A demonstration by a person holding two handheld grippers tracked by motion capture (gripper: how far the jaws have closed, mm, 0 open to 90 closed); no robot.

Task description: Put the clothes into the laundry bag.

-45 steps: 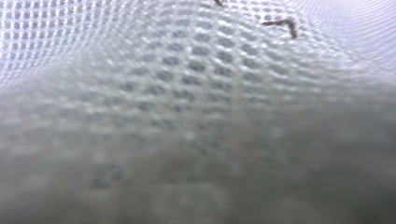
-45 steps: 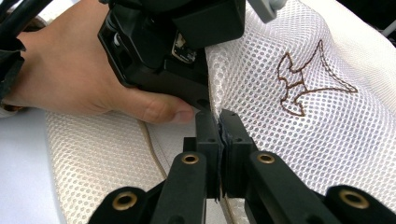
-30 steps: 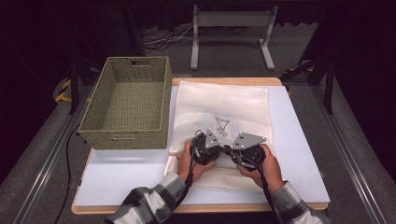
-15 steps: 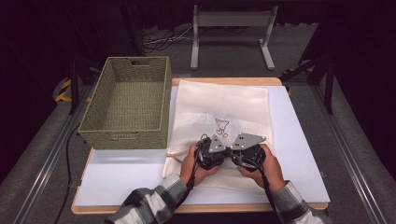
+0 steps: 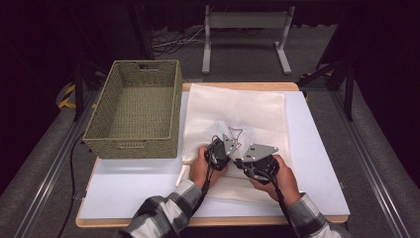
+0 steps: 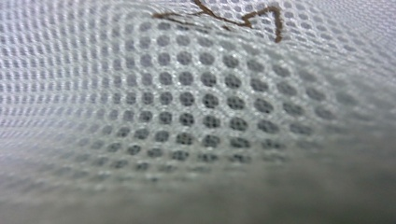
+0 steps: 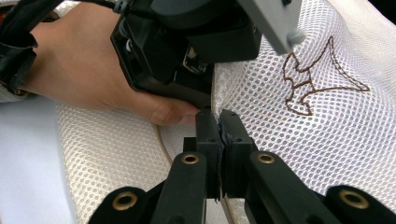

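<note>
Mesh bag [image 5: 237, 111], white, flat on white table mat [image 5: 317, 163], centre of high view, brown embroidered emblem [image 5: 236, 133] near its middle. Right gripper [image 7: 218, 122]: jaws clenched on pinched fold of mesh at bag's near edge, right gripper view shows fabric squeezed between pads. Left gripper [image 5: 218, 152] just beside it, left of centre in high view; jaws have just been closing, now clenched on mesh, left gripper view pressed close against weave. Woven green basket [image 5: 133, 111] upper left of high view, beside bag. Plaid sleeves [image 5: 163, 218] at bottom edge.
</note>
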